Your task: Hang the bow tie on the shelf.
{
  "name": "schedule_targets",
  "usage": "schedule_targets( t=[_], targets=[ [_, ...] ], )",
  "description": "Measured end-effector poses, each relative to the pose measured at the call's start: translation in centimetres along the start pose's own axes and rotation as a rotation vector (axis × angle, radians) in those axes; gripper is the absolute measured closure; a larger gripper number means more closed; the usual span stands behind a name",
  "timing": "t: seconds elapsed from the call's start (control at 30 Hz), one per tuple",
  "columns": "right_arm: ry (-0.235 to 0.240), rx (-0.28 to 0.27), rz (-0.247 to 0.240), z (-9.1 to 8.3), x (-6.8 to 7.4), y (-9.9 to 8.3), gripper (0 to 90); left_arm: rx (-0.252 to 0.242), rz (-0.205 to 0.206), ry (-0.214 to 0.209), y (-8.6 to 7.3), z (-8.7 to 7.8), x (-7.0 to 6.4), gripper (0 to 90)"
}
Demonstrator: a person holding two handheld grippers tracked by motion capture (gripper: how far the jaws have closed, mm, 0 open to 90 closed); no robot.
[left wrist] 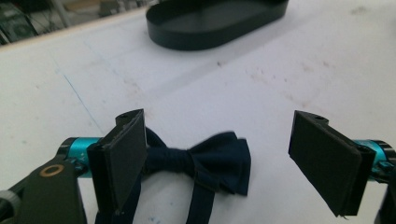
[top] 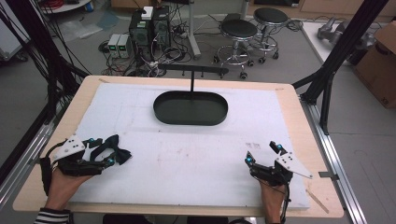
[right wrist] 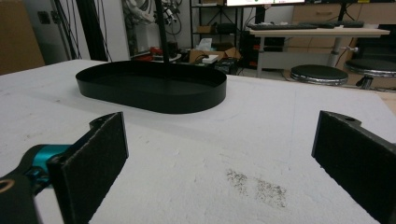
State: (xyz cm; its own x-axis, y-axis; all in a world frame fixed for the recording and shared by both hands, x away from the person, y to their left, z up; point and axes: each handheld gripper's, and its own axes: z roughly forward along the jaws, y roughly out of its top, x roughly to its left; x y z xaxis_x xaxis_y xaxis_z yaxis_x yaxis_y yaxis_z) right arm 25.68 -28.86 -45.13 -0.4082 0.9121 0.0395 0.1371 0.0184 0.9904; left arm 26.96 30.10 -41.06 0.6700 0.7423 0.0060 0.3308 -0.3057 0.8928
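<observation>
A dark navy bow tie lies flat on the white mat at the near left, its strap trailing toward me. My left gripper is open, its jaws standing wide on either side of the bow tie without touching it. My right gripper rests open at the near right with only bare mat between its jaws. A black oval tray with an upright post and crossbar stands at the far middle of the mat.
The white mat covers most of the wooden table. Behind the table are stools, computer boxes and cables on the floor. A cardboard box sits at the right.
</observation>
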Motion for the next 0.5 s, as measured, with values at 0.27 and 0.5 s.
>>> schedule_targets(
  t=[0.27,0.5],
  targets=[
    [0.001,-0.006,-0.001,-0.1,0.0,0.0,2.5,0.147,0.023,-0.046,0.3,1.2,0.1,18.2],
    [0.001,-0.013,-0.009,-0.1,-0.1,0.0,2.5,0.266,0.026,-0.062,0.3,2.2,0.7,21.3]
  ],
)
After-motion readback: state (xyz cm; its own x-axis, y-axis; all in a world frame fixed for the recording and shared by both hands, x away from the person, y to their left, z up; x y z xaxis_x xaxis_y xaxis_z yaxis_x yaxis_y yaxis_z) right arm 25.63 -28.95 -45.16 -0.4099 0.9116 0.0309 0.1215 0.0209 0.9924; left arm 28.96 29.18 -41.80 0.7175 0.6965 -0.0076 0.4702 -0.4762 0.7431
